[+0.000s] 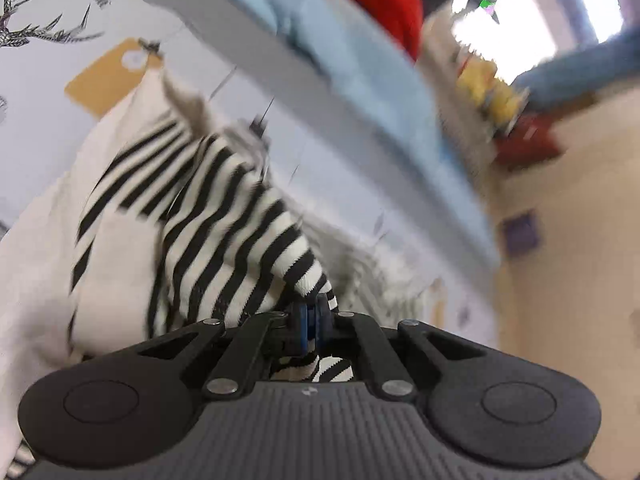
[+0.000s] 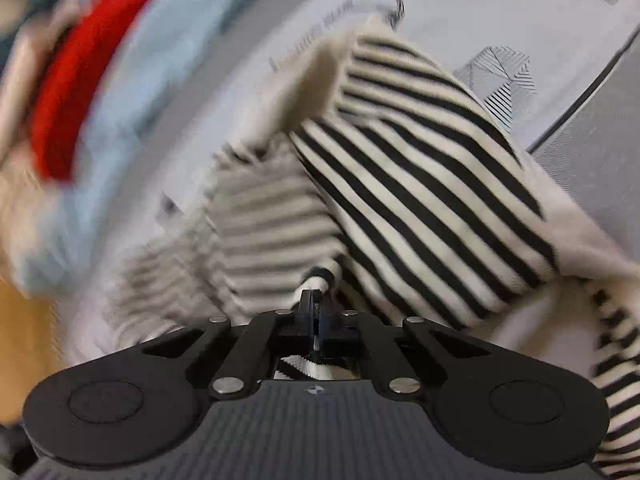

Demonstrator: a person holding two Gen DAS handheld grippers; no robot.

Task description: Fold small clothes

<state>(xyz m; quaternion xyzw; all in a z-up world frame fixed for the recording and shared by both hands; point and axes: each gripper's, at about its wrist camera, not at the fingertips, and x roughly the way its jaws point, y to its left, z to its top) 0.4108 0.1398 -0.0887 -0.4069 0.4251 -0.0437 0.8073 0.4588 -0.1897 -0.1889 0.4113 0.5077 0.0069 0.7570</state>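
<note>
A small black-and-white striped garment (image 1: pixel 224 216) with cream panels hangs lifted above a printed tablecloth (image 1: pixel 48 60). My left gripper (image 1: pixel 314 312) is shut on a striped edge of it, with cloth bunched between the fingers. My right gripper (image 2: pixel 316 308) is shut on another striped edge of the same garment (image 2: pixel 420 184), which drapes away toward the upper right. Both views are motion-blurred.
A pale blue cloth (image 1: pixel 360 72) and a red garment (image 1: pixel 376 0) lie at the far side of the table; they also show in the right wrist view, pale blue cloth (image 2: pixel 120 92) and red garment (image 2: pixel 76 76). A beige floor (image 1: pixel 568 240) with yellow and red items lies beyond the table edge.
</note>
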